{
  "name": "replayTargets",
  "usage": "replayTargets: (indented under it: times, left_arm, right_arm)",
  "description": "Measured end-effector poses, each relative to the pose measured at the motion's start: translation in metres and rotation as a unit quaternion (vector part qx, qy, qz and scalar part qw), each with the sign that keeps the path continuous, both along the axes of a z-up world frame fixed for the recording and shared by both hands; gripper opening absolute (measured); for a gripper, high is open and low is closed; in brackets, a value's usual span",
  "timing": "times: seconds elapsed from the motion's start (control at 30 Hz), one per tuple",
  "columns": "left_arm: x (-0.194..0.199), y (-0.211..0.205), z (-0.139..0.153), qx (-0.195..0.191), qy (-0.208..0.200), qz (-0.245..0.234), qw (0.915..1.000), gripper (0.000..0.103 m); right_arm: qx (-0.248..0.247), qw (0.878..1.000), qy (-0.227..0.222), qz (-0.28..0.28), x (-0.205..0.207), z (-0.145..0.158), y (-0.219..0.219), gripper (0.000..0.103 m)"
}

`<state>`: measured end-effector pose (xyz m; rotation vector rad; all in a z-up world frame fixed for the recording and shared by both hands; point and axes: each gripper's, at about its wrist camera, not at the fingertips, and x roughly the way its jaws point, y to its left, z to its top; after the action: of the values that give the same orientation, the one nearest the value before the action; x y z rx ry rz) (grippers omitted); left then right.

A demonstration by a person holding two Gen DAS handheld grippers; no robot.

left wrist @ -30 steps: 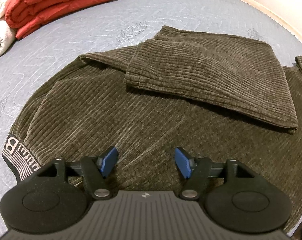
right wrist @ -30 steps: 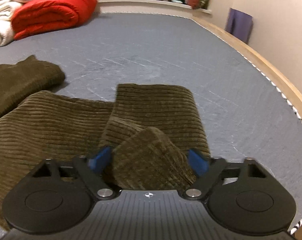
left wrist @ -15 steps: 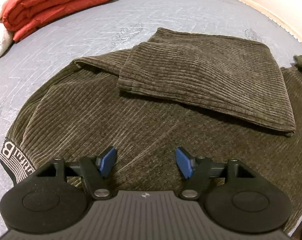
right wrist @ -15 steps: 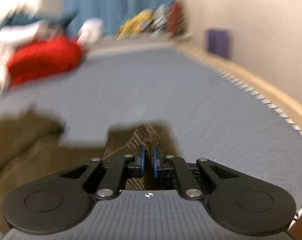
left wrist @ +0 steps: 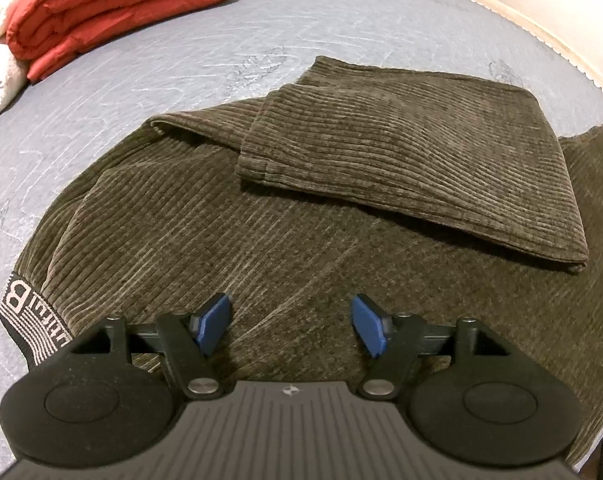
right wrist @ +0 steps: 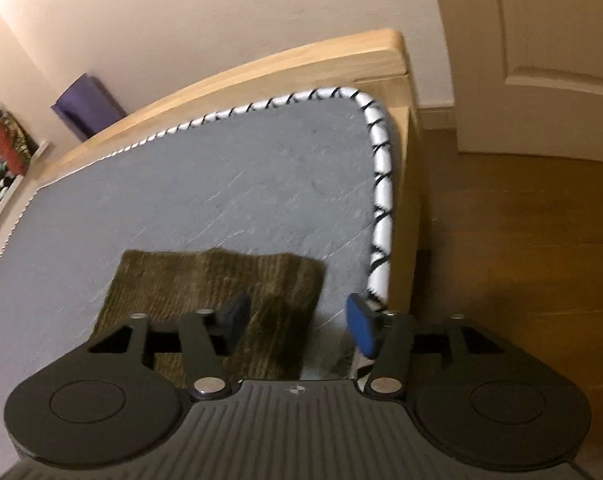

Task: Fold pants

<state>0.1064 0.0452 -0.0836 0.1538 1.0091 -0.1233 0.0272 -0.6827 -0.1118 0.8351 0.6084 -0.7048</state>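
At far left a red blanket [left wrist: 117, 8] sits rolled at the edge of the mattress [left wrist: 261, 32], probably pushed aside to leave room. The pants [left wrist: 229, 240] lie flat on the mattress, waistband [left wrist: 29, 320] at left, long axis running rightward; one leg [left wrist: 421, 168] is folded back across the seat, its hem facing left. The left gripper [left wrist: 289, 326] hovers over the seat, jaws wide apart, holding nothing. At right, the other leg end [right wrist: 217, 292] lies near the mattress corner, and the right gripper [right wrist: 299, 324] hangs above it, spread wide and empty, likely lining up a grab
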Motion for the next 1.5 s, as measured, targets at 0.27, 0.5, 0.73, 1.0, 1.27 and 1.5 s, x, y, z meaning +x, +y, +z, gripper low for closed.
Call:
replayTargets:
  times: [0.27,0.5,0.73,1.0,1.27,1.5]
  left_arm:
    - [0.000,0.006,0.003,-0.003,-0.007,0.011,0.9999,0.074]
    - [-0.001,0.011,0.008,-0.011,-0.016,0.019,0.9996,0.074]
    - [0.000,0.013,0.011,-0.014,-0.023,0.029,0.9992,0.074]
    - [0.000,0.018,0.020,-0.025,-0.038,0.040,0.9981,0.074]
    - [0.000,0.027,0.029,-0.030,-0.054,0.054,0.9966,0.074]
    - [0.000,0.045,0.036,-0.044,-0.062,0.078,0.9940,0.074]
  right_arm:
    - [-0.055,0.998,0.039,0.000,0.008,-0.004,0.011,0.008]
    - [-0.165,0.984,0.055,-0.038,0.012,0.030,0.046,0.021]
    - [-0.250,0.962,-0.018,0.110,0.039,0.066,0.129,0.052]
    - [-0.313,0.879,-0.070,0.352,0.074,0.080,0.268,0.056]
    - [-0.329,0.760,-0.103,0.550,0.077,0.091,0.429,0.065]
    - [-0.404,0.622,-0.115,0.661,0.054,0.072,0.558,0.069]
